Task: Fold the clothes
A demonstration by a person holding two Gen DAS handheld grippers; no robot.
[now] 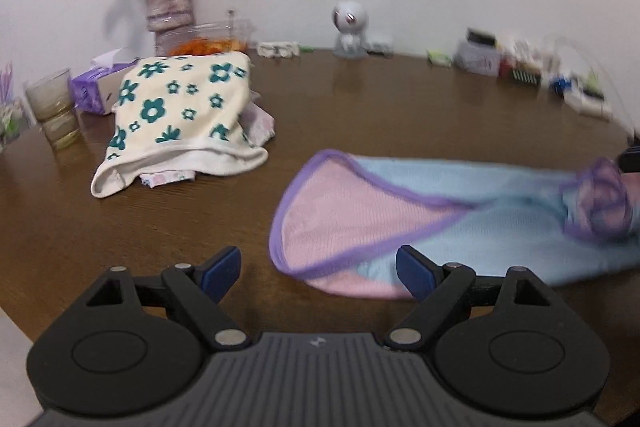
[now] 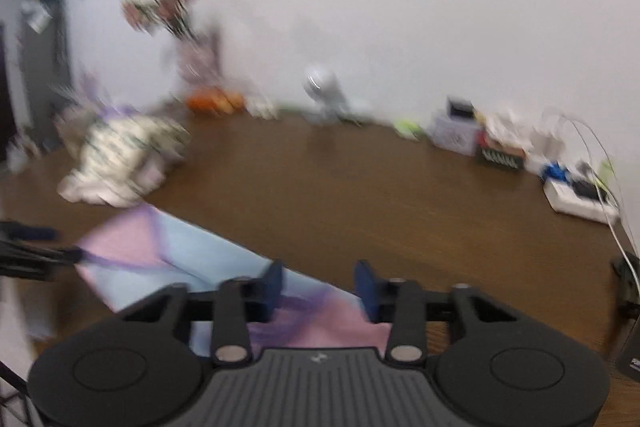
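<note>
Folding the blue-and-pink garment (image 1: pixel 460 223), lying flat on the table (image 1: pixel 360 107) near its front edge. Left gripper (image 1: pixel 318 273) spread wide at its purple-trimmed hem, empty. Right gripper (image 2: pixel 318 287) part-open over the other end, not pinching. Next: grab both ends. Right view badly blurred; folded floral pile (image 1: pixel 180 115) behind.
</note>
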